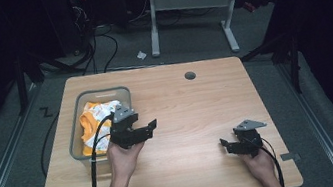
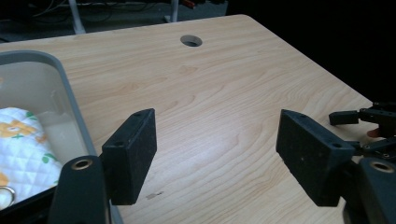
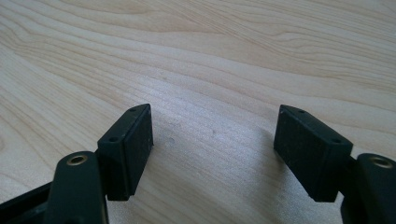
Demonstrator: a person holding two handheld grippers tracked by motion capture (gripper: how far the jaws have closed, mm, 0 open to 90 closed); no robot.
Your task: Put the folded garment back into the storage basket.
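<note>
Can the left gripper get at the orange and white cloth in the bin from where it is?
Probably yes. The left gripper sits open beside the bin, nothing between its jaws, and the cloth lies uncovered in the open-topped bin.

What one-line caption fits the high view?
Left gripper open beside a clear bin of orange-and-white cloth; right gripper open over bare wooden table.

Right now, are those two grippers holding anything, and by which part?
Nothing is held. The left gripper stands open beside the bin of cloth; the right gripper is open over bare table.
</note>
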